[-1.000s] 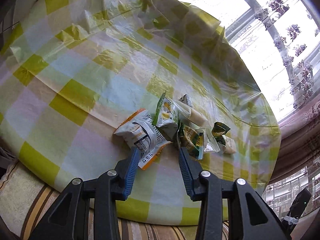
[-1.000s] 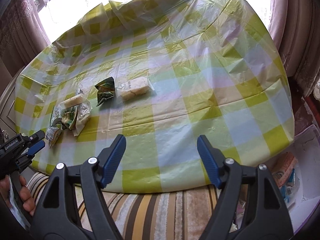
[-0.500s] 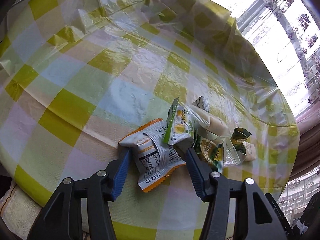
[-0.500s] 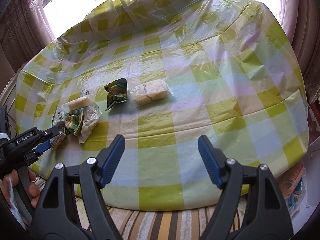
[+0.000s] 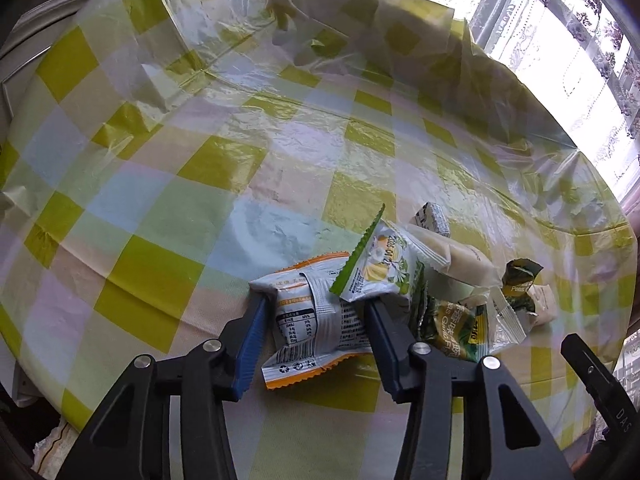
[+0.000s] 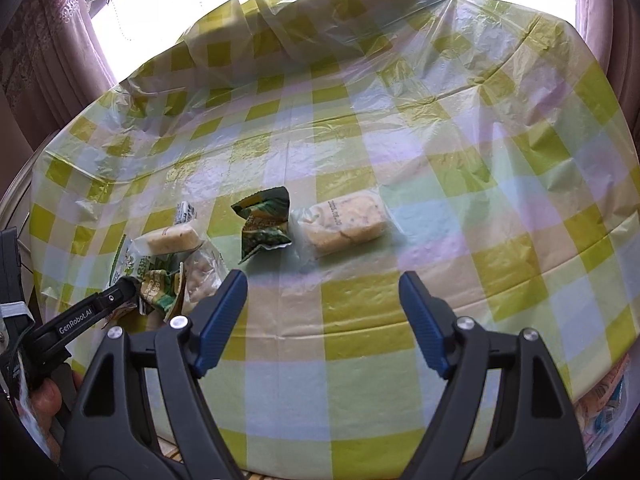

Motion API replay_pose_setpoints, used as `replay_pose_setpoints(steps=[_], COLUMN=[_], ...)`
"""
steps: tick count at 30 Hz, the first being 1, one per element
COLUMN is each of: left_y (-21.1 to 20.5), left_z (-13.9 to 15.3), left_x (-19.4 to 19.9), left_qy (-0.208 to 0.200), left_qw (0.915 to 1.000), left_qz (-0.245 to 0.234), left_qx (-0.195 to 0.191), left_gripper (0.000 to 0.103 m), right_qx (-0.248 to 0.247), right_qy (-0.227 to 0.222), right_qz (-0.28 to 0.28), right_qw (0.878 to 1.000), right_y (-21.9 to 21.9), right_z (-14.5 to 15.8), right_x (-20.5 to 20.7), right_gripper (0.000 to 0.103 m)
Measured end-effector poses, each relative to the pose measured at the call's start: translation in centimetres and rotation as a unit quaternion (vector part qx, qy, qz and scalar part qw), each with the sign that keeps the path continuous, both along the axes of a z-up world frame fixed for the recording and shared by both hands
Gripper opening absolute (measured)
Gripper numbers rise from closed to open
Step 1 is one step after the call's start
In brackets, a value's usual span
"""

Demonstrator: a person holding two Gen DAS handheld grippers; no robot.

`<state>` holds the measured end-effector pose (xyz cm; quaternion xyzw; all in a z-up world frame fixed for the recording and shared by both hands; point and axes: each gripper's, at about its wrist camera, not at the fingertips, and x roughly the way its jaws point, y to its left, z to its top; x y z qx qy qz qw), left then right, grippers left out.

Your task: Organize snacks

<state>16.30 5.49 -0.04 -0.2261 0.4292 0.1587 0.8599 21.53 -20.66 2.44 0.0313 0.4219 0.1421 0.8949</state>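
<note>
We judge the sorting barely begun: our left gripper (image 5: 316, 316), jaws just closing in, straddles the white-and-orange foil snack packet (image 5: 312, 324) at the heap's edge, though we cannot tell if the pads press it. Our right gripper (image 6: 322, 316) hangs wide and empty short of the clear-wrapped pale cake bar (image 6: 344, 226) and crumpled green pea packet (image 6: 264, 226), lying loose on the yellow-checked plastic tablecloth (image 6: 460, 184).

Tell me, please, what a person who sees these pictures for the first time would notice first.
First the checked tablecloth, green and yellow, which covers the whole round table. Next the heap of snack packets near its front edge, where the left gripper has its jaws on either side of the white and orange packet; they have just been closing. In the right view the right gripper stands open over bare cloth, short of a clear-wrapped cake.
</note>
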Motion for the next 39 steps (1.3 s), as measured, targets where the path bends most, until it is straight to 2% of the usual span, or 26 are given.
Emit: replay_pose_setpoints(steps=[5,12,17,25,27,30,32,33,34,36,39], left_y=[0.7,1.0,1.0,1.1,1.1,1.1,1.1,1.1,1.1,1.0,1.1], left_z=[-0.2,-0.1,-0.2,-0.2,-0.2,-0.1,-0.1,-0.1,-0.1,-0.1,0.0], left_x=[-0.7,-1.5,-1.5,-1.6,-1.6,-1.6,-1.7,-1.8,-1.8,-1.8,-2.0], left_qy=[-0.015,-0.025,-0.027,-0.029,-0.03,-0.031,-0.032,-0.033,-0.033,-0.034,-0.035], left_qw=[0.9997,0.9992,0.999,0.9989,0.9988,0.9987,0.9986,0.9986,0.9986,0.9986,0.9985], left_qz=[0.01,0.021,0.023,0.023,0.023,0.023,0.024,0.025,0.026,0.027,0.028], left_qx=[-0.016,-0.024,-0.027,-0.03,-0.031,-0.032,-0.034,-0.034,-0.033,-0.031,-0.031], left_gripper=[0.042,0.04,0.04,0.04,0.04,0.04,0.04,0.04,0.04,0.039,0.039], right_qx=[-0.008,0.01,0.033,0.048,0.037,0.015,-0.005,-0.005,-0.006,-0.03,-0.022], right_qy=[-0.007,-0.004,0.0,-0.007,-0.009,-0.012,-0.013,-0.006,0.009,-0.004,-0.004], right_qz=[0.005,0.03,0.044,0.061,0.066,0.076,0.076,0.079,0.082,0.086,0.082], right_qw=[1.0,0.999,0.999,0.997,0.997,0.997,0.997,0.997,0.997,0.996,0.996], right_y=[1.9,4.0,4.5,4.8,5.2,5.9,6.2,6.2,6.3,6.9,6.8], right_z=[-0.4,-1.2,-1.8,-2.0,-2.1,-2.2,-2.5,-2.7,-3.2,-3.4,-3.6], right_x=[1.4,3.0,4.3,5.0,5.1,4.9,4.9,5.1,5.4,5.4,5.6], right_gripper=[0.08,0.08,0.068,0.067,0.066,0.058,0.046,0.043,0.042,0.042,0.042])
